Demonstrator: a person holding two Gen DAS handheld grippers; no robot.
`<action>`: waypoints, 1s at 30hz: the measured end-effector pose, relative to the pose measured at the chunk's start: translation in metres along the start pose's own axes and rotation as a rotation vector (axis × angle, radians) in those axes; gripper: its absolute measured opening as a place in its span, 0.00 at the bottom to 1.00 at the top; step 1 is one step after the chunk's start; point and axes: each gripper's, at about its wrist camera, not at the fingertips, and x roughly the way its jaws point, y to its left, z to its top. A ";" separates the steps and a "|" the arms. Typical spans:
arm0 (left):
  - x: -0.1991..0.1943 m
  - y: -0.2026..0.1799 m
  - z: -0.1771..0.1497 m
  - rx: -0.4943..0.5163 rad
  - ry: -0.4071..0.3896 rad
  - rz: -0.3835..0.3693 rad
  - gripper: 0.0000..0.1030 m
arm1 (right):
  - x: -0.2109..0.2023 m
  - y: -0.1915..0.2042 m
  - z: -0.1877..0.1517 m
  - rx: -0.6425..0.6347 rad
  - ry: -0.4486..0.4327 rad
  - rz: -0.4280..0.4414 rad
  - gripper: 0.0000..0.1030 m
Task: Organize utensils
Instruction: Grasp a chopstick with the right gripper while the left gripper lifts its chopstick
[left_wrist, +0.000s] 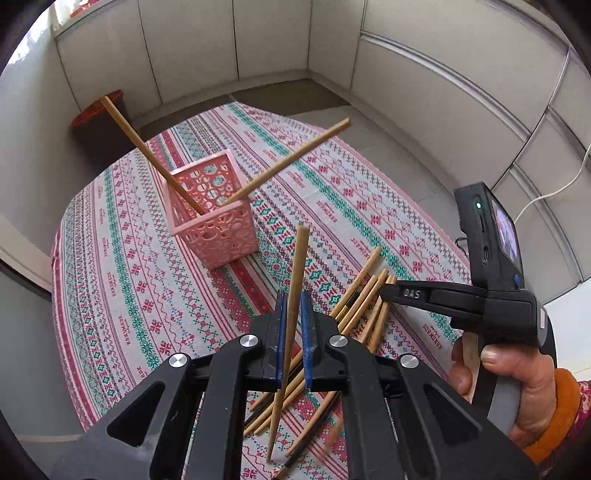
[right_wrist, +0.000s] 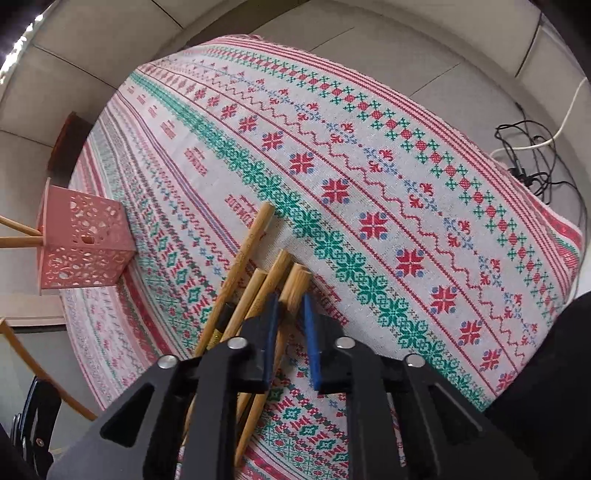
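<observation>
My left tool (left_wrist: 293, 321) clamps one bamboo chopstick (left_wrist: 295, 280) upright above the pile (left_wrist: 369, 302). My right tool (right_wrist: 290, 314) is clenched on a chopstick (right_wrist: 295, 288) in that pile on the patterned desk (right_wrist: 369, 166). Two chopsticks (left_wrist: 155, 155) lean in the pink basket (left_wrist: 218, 240) beyond.

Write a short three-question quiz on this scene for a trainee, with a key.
1. True or false: the pink perforated plastic basket already holds two bamboo chopsticks.
2. What does the left gripper hold? A) one bamboo chopstick B) a metal spoon C) nothing
3. Where is the right gripper working?

Key
1. True: two lean out of its open top, crossing.
2. A: its blue pads pinch a single chopstick, tilted steeply with its top end clear of the patterned woven tablecloth.
3. At the far end of the loose pile of bamboo chopsticks on the tablecloth; its jaws are closed around the end of one stick.
</observation>
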 end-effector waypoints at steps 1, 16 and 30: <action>-0.004 0.002 -0.001 -0.009 -0.012 0.001 0.07 | -0.003 -0.003 0.000 -0.009 -0.009 0.012 0.07; 0.060 0.006 -0.012 -0.059 0.168 0.050 0.14 | -0.081 -0.003 -0.009 -0.168 -0.065 0.144 0.07; 0.084 0.036 -0.027 -0.118 0.164 0.086 0.52 | -0.074 -0.006 -0.004 -0.197 -0.036 0.178 0.07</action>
